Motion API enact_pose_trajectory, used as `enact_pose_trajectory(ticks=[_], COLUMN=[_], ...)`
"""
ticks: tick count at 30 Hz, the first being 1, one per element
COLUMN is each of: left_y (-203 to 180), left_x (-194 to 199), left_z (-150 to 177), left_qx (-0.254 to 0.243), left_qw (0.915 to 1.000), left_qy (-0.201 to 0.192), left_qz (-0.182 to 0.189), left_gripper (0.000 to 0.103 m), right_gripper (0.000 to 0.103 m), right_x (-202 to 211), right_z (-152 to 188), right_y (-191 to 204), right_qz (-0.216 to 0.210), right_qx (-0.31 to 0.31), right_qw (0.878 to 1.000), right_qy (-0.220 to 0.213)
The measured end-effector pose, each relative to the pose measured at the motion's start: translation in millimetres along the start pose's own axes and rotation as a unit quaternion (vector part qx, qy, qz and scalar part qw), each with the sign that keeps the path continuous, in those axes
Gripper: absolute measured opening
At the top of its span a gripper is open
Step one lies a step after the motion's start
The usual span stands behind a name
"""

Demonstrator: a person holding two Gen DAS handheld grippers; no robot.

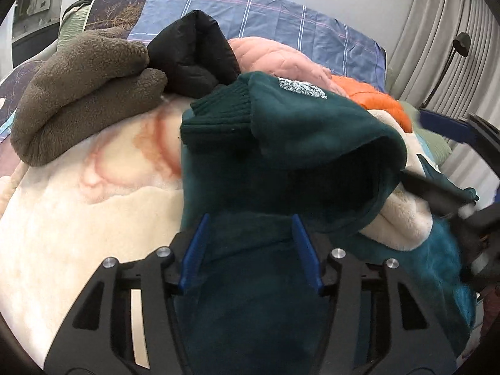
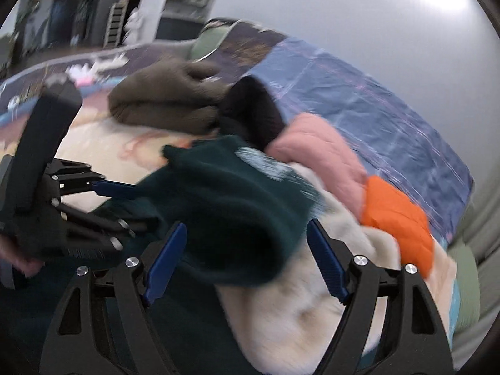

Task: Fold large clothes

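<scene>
Soft, floppy green sweatshirt [image 1: 281, 162] beside brown fleece [image 1: 81, 93], best pinched at ribbed cuff [image 1: 218, 118]; both grippers [image 1: 250, 250] [image 2: 247, 256] unclenched, empty.

Right wrist view is motion-blurred throughout. The green sweater [image 1: 281, 162] runs off the lower edge and hides the cream blanket [image 1: 78, 234] beneath it.

Left hand-held gripper [image 1: 250, 250]: pitched downward, blue fingers [image 1: 195, 250] parted about halfway, pads clear of contact on both sides.
Right hand-held gripper [image 2: 247, 259]: pitched downward, blue fingers [image 2: 164, 262] spread wide, nothing pinched.
Relative position: left unit to the left of the right unit, close by.
Person's hand [image 2: 18, 259]: wrapped around left unit's rear; partly cropped.
</scene>
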State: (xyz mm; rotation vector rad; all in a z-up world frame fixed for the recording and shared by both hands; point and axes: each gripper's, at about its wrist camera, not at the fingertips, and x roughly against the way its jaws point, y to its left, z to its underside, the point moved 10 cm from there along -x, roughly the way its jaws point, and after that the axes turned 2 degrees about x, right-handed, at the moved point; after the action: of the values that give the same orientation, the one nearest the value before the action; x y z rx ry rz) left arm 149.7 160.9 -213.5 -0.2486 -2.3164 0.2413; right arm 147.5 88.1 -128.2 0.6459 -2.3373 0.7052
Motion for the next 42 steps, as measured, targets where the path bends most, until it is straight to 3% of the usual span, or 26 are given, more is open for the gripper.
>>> enact_pose_trajectory(ticks=[2, 5, 7, 8, 9, 10, 12, 15, 18, 20, 24, 25, 26, 27, 29, 31, 33, 35, 37, 38, 40, 42], left_y=[3, 9, 10, 10, 10, 10, 8, 6, 6, 7, 7, 7, 7, 7, 7, 7, 6, 6, 5, 5, 5, 6], left_x=[-5, -9, -8, -9, -9, -9, -9, -11, -10, -10, -11, -12, -12, -13, -12, -12, -12, -13, -14, -14, -14, -14], left_z=[4, 8, 8, 9, 9, 9, 9, 11, 10, 10, 10, 10, 10, 10, 9, 9, 10, 10, 10, 10, 10, 10], left_qx=[-0.003, 0.017, 0.020, 0.020, 0.019, 0.017, 0.011, 0.005, 0.006, 0.009, 0.010, 0.010, 0.009, 0.009, 0.008, 0.006, 0.003, 0.000, -0.003, -0.005, -0.006, -0.004], left_qw=[1.0000, 0.9998, 0.9997, 0.9997, 0.9997, 0.9998, 0.9998, 0.9999, 0.9998, 0.9997, 0.9997, 0.9997, 0.9997, 0.9997, 0.9997, 0.9998, 0.9998, 0.9998, 0.9998, 0.9998, 0.9998, 0.9998], left_qy=[0.002, 0.008, 0.006, 0.006, 0.006, 0.006, 0.008, 0.012, 0.012, 0.012, 0.013, 0.014, 0.014, 0.015, 0.015, 0.015, 0.015, 0.016, 0.017, 0.017, 0.017, 0.017], left_qz=[-0.007, 0.008, 0.012, 0.013, 0.013, 0.012, 0.012, 0.010, 0.013, 0.017, 0.019, 0.019, 0.019, 0.018, 0.017, 0.015, 0.012, 0.010, 0.007, 0.006, 0.006, 0.008], left_gripper=[0.050, 0.051, 0.051, 0.051, 0.050, 0.050, 0.051, 0.051, 0.051, 0.051, 0.051, 0.051, 0.051, 0.051, 0.051, 0.051, 0.051, 0.052, 0.052, 0.052, 0.052, 0.052], right_gripper=[0.079, 0.076, 0.052, 0.019, 0.008, 0.006, 0.005, 0.004, 0.000, 0.000, 0.005, 0.008, 0.021, 0.045, 0.077, 0.082, 0.095, 0.098, 0.100, 0.100, 0.093, 0.041], right_x=[-18, -44, -62, -67, -69, -64, -51, -26, -9, -1, 11, 17, 23, 30, 46, 55, 51, 38, 10, -11, -43, -60], right_z=[-8, -11, -8, -7, -5, -5, -4, 10, 49, 96, 181, 188, 189, 185, 165, 130, 94, 56, 29, 22, 28, 48], right_y=[13, 8, -3, -7, -13, -24, -46, -89, -125, -147, -163, -165, -168, -170, -172, -171, -169, -162, -156, -158, -172, -182], right_qz=[0.012, 0.032, 0.011, 0.011, 0.010, -0.011, -0.027, 0.013, 0.037, 0.052, -0.034, -0.046, -0.051, -0.055, -0.042, -0.039, -0.039, -0.023, -0.026, -0.009, 0.033, 0.049], right_qx=[0.024, 0.020, -0.014, -0.024, -0.040, -0.079, -0.139, -0.189, -0.240, -0.303, -0.468, -0.486, -0.492, -0.490, -0.468, -0.435, -0.398, -0.360, -0.339, -0.338, -0.365, -0.409], right_qw=[1.000, 0.999, 0.999, 0.998, 0.997, 0.995, 0.989, 0.982, 0.970, 0.949, 0.878, 0.868, 0.866, 0.869, 0.883, 0.899, 0.915, 0.932, 0.940, 0.941, 0.928, 0.904], right_qy=[0.010, 0.028, 0.050, 0.057, 0.063, 0.056, 0.038, 0.015, 0.031, 0.063, 0.095, 0.086, 0.072, 0.053, 0.010, -0.031, -0.046, -0.046, -0.015, 0.017, 0.070, 0.115])
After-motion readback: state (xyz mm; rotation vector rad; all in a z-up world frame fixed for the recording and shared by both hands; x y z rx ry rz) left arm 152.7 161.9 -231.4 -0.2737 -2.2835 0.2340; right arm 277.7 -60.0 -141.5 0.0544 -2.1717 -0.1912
